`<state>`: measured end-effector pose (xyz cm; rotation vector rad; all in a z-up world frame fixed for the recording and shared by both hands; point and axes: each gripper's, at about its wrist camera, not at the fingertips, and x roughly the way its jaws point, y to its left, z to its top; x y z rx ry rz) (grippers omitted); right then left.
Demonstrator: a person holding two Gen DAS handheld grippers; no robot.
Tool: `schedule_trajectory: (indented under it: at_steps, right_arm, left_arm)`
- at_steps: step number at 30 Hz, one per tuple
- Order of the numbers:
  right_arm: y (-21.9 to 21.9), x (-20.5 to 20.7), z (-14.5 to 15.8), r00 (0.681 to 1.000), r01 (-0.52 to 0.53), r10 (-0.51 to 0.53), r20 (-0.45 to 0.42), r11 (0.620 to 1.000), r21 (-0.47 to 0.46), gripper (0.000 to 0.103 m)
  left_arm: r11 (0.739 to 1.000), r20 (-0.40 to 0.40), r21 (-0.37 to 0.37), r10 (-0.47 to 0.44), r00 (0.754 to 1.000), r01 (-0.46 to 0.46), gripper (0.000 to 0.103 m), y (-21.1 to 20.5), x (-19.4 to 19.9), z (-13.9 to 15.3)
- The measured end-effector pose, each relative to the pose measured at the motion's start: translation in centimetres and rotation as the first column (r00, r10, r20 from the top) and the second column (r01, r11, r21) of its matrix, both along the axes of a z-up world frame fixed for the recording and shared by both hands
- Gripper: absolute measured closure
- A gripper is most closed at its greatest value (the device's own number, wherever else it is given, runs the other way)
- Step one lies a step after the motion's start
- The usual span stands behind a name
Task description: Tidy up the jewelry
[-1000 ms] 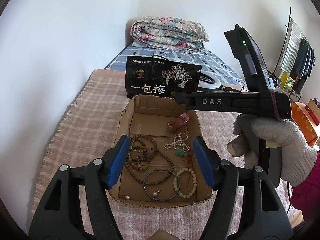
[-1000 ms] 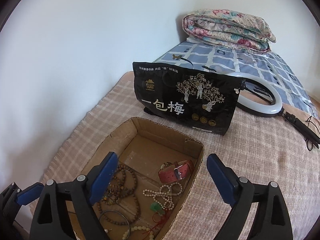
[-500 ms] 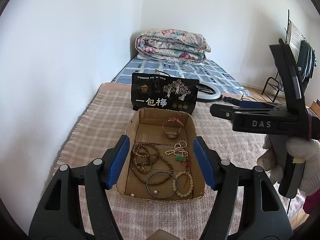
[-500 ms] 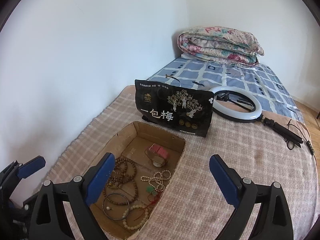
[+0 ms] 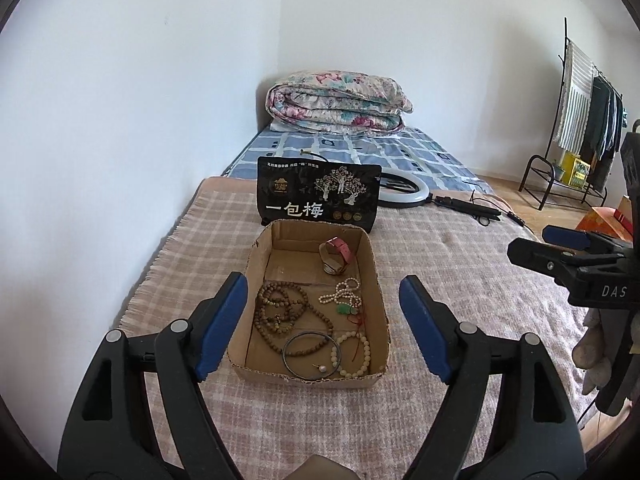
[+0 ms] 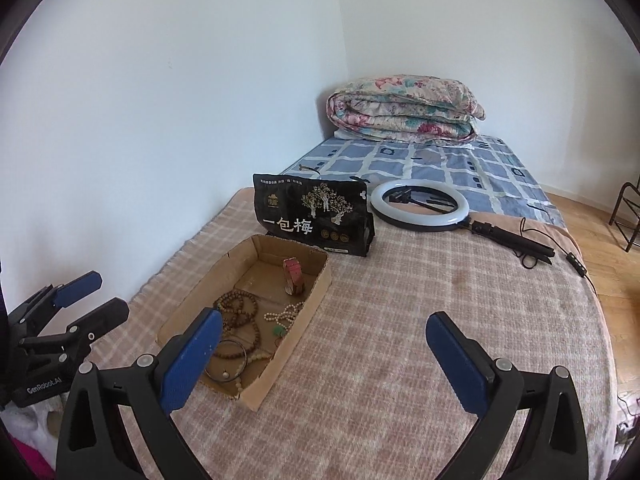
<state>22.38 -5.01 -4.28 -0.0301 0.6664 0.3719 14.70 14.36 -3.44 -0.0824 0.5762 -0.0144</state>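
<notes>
Left tool (image 5: 322, 320) just opened wider, right tool (image 6: 324, 360) wide; both empty above bed, near cardboard box (image 5: 376, 276).

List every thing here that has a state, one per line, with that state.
left gripper: jaws open, have just been opening, nothing between them
right gripper: jaws open wide, have just been opening, empty
cardboard box: open-topped, holding jewelry
pink-strapped watch: strap looped, on edge in the box
dark bangle: lying flat in the box
black pouch: upright behind the box
ring light: lying flat
floral quilt: folded
</notes>
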Motion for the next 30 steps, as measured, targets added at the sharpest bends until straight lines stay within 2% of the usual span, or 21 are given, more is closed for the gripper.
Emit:
schedule_trajectory:
  at_steps: [2,9,16,24,30]
  right_arm:
    - [-0.5,-0.9,-0.1,1.000,0.006,-0.006,0.003,1.000,-0.002,0.000]
    - [-1.2,-3.1,-1.0,0.999,0.022,-0.021,0.032,0.999,-0.032,0.000]
    - [-1.5,-4.3,-1.5,0.995,0.057,-0.053,0.087,0.997,-0.043,0.000]
    - [-1.7,-4.0,-2.2,0.990,0.096,-0.089,0.107,0.994,-0.061,0.000]
    - [-1.4,-3.7,-3.0,0.991,0.102,-0.093,0.099,0.991,-0.087,0.000]
  left_arm:
    - [1.000,0.001,-0.015,-0.004,1.000,0.004,0.016,-0.2,-0.4,0.1]
    - [1.000,-0.005,-0.027,-0.010,1.000,0.009,0.014,-0.8,-1.4,0.2]
    - [1.000,0.011,0.029,0.002,1.000,-0.002,0.014,-1.8,-2.1,-0.1]
    - [0.999,0.014,0.036,0.003,1.000,-0.004,0.013,-2.0,-2.2,-0.2]
    - [0.999,0.037,0.039,0.006,0.999,-0.008,0.004,-2.0,-2.3,0.0]
